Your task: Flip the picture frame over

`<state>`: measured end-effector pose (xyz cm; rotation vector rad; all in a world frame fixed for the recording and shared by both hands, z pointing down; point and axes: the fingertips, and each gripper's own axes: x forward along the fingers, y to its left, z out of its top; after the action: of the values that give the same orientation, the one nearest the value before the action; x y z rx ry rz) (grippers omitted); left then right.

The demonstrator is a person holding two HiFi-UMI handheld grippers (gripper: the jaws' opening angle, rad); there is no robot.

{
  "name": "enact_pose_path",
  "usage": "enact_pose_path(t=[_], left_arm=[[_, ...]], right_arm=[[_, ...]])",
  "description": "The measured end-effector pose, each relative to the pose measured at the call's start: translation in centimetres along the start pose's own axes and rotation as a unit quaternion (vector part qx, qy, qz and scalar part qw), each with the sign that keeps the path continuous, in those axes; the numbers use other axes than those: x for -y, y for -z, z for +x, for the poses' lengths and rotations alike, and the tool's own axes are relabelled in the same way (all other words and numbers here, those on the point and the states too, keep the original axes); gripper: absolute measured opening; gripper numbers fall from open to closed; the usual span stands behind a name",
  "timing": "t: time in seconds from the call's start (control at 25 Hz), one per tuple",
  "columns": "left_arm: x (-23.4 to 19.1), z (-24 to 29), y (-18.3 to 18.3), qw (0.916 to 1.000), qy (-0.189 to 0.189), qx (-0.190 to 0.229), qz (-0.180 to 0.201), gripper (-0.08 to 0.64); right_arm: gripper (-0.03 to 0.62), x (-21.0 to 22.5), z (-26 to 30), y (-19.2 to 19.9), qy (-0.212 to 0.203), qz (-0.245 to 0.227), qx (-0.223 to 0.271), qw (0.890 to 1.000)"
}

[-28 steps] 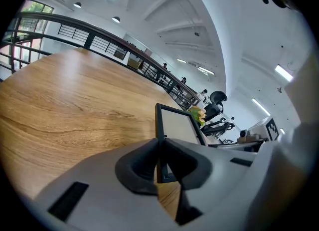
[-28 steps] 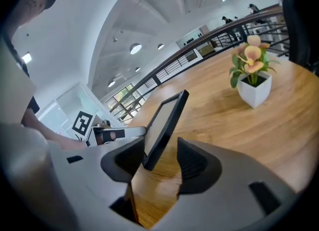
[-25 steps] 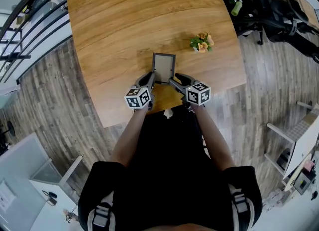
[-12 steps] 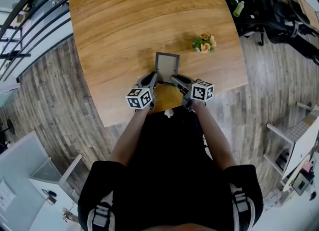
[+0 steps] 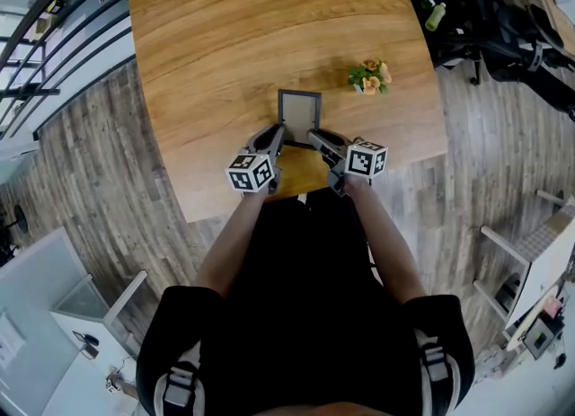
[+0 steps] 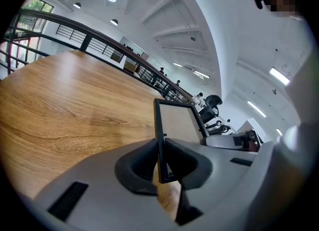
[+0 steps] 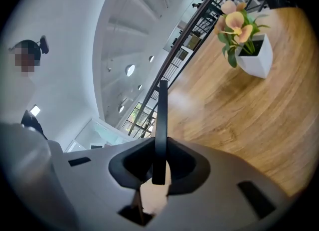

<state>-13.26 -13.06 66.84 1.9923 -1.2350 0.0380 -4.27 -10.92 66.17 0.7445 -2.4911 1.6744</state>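
Observation:
I hold a dark picture frame (image 5: 298,107) with a pale panel between both grippers, just above the wooden table (image 5: 225,37) near its front edge. The left gripper (image 5: 277,138) is shut on the frame's left edge; in the left gripper view the frame (image 6: 178,120) stands upright out of the left gripper (image 6: 160,164). The right gripper (image 5: 314,140) has just been closing. The frame's right edge (image 7: 161,115) now sits pinched in the right gripper (image 7: 158,167), seen edge-on.
A small potted flower (image 5: 368,77) in a white pot (image 7: 256,55) stands on the table to the right of the frame. Black office chairs (image 5: 503,28) and a green bottle (image 5: 436,14) are beyond the table's right side. A railing (image 5: 54,28) runs along the left.
The right gripper has rolled and its jaws have come together on the frame's right edge. The frame has shifted slightly away from me. The left gripper keeps its hold.

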Motion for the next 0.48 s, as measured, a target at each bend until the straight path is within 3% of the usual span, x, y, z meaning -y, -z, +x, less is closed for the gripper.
enact_pose_path(t=[0.28,0.4,0.48], left_arm=[[2.2,0.5,-1.1,0.9992,-0.017,0.008,0.035,0.092],[3.9,0.9,-2.2,0.9992,-0.013,0.023,0.030,0.116],[5.0,1.0,-2.9,0.9992,-0.008,0.035,0.018,0.134]], right_arm=[[0.078,0.0,-0.2,-1.3,0.027,-0.106,-0.039,0.993],[0.078,0.2,-0.3,-2.1,0.049,-0.183,-0.061,0.980],[0.078,0.1,-0.4,-2.4,0.067,-0.247,-0.078,0.964]])
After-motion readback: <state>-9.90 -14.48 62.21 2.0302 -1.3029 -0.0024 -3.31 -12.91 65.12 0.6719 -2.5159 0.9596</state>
